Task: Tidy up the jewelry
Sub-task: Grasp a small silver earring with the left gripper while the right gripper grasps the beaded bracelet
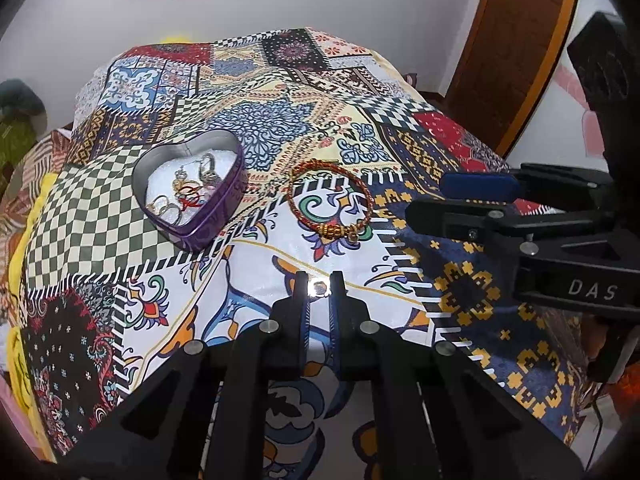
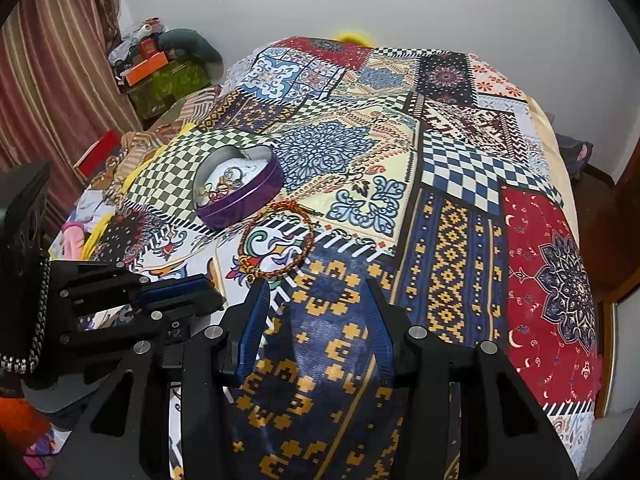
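Note:
My left gripper (image 1: 319, 285) is down on the patterned bedspread, shut on a small shiny ring (image 1: 318, 287) that glints between its tips. Just beyond it lies a red-and-gold braided bracelet (image 1: 338, 233) (image 2: 256, 270), flat on the cloth. A purple heart-shaped tin (image 1: 216, 220) (image 2: 248, 204) sits open to the bracelet's left, with earrings and other small jewelry inside. My right gripper (image 2: 316, 296) hovers open over the navy-and-yellow patch with nothing between its blue pads; in the left wrist view the right gripper (image 1: 428, 196) reaches in from the right edge.
The patchwork bedspread (image 2: 448, 216) covers the whole bed. Piled clothes and an orange box (image 2: 146, 66) stand by the striped curtain at the far left. A wooden door (image 1: 516, 40) is at the right. The left gripper (image 2: 214, 292) shows at the right wrist view's left.

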The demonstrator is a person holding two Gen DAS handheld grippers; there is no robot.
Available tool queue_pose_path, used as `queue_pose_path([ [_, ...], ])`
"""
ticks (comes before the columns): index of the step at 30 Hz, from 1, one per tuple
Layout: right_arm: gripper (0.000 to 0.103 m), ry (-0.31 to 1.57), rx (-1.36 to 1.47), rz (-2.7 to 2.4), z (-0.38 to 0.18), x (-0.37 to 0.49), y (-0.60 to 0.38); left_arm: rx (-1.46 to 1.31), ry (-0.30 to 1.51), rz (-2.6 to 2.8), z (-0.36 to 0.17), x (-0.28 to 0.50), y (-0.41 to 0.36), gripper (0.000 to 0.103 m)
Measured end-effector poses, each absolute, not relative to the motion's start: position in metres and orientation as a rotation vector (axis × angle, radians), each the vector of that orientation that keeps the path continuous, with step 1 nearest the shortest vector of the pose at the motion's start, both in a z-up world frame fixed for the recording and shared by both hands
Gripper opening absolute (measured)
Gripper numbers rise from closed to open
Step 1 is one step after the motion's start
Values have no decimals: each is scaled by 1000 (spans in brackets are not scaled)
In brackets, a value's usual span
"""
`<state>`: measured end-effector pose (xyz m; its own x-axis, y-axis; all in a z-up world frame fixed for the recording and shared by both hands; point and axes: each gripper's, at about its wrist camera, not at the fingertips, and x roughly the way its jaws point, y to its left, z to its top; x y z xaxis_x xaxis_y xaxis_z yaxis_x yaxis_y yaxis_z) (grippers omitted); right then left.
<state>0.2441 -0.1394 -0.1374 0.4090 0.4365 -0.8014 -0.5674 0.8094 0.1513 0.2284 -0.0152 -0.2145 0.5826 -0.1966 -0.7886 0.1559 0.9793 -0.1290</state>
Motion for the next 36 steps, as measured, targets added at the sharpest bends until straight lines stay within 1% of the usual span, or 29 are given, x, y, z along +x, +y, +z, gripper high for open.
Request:
queue_pose_path([
  [1,46,963,-157,639,-137,245,-137,-45,919,-195,-213,228,-13,8],
  [4,56,958,-169,649,-136,246,-129,-48,903,-164,-209,228,-3,8],
  [5,57,953,-182,653,-135,246,-124,-53,897,-153,-208,229,2,8],
  [12,57,985,-262,681,-146,257,-92,-80,862,-101,-200,230,32,8],
  [19,57,1017,-341,665,-159,265,-76,-98,853,-80,-204,230,49,8],
  [26,57,1013,-332,672,-161,266,-76,-114,853,-77,-209,230,55,8],
  [27,56,1010,-331,672,-161,266,-77,-114,853,-77,-209,230,56,8],
  [29,45,1006,-331,679,-159,264,-76,-113,851,-74,-209,229,56,8],
  [32,36,996,-348,687,-158,262,-73,-115,847,-73,-207,227,56,8],
  [36,28,983,-374,689,-158,258,-69,-107,839,-71,-202,224,55,8],
])
